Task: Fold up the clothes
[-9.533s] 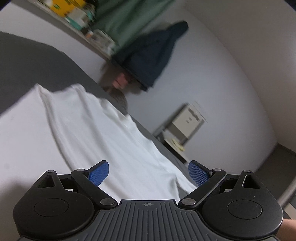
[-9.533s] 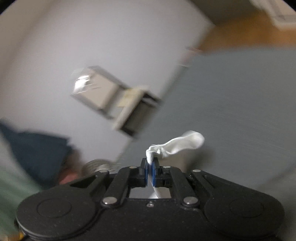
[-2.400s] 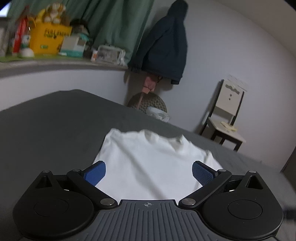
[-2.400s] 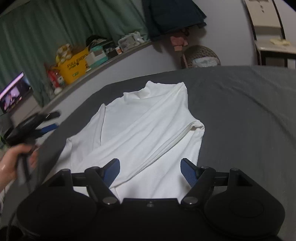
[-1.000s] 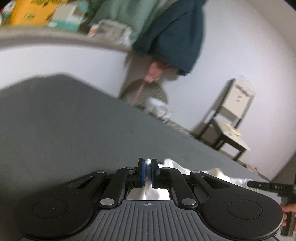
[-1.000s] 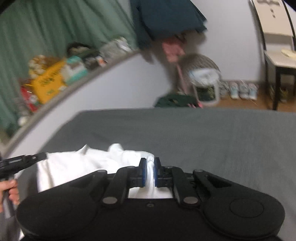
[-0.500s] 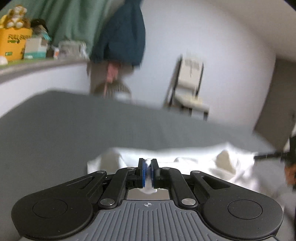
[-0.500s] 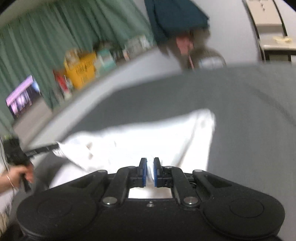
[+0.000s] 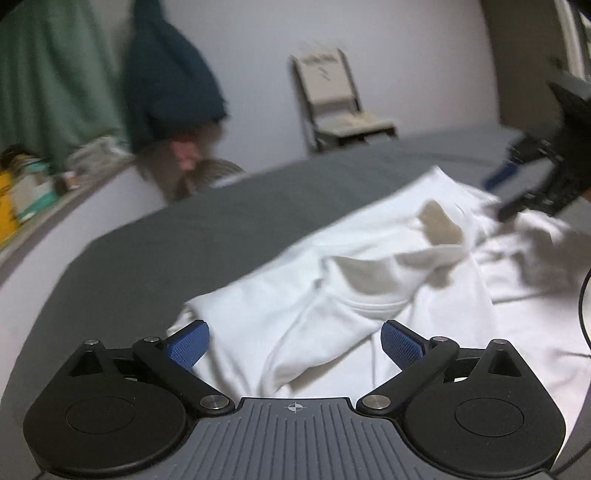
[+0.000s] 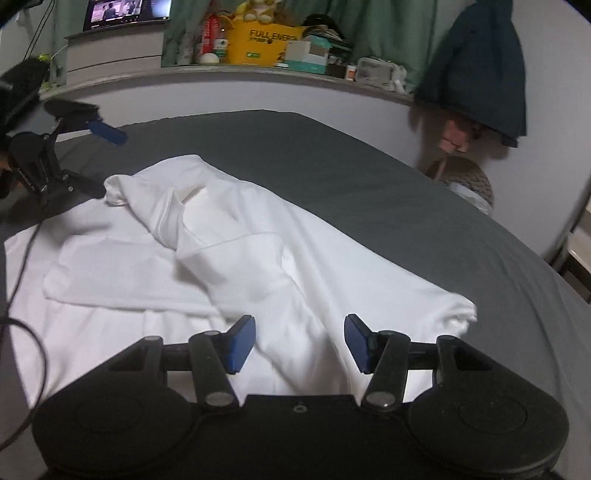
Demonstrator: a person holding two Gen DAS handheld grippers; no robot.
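Tools (image 9: 293, 343) apart, shirt (image 10: 258, 258) lengthwise between

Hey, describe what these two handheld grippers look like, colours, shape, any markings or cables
Both are matte black with two round discs and silver pivot screws on angled linkage arms. The left gripper has textured blue pads, a ribbed grey plate and a small crosshair mark. The right gripper has smoother blue pads. A thin black cable loops at its view's left edge.

A dark grey bed cover (image 10: 369, 177) fills the middle. At eleven o'clock, a cluttered white ledge (image 10: 258, 72) fronts green curtains (image 10: 388, 22); at two, a navy jacket (image 10: 476, 70) hangs on the pale wall.
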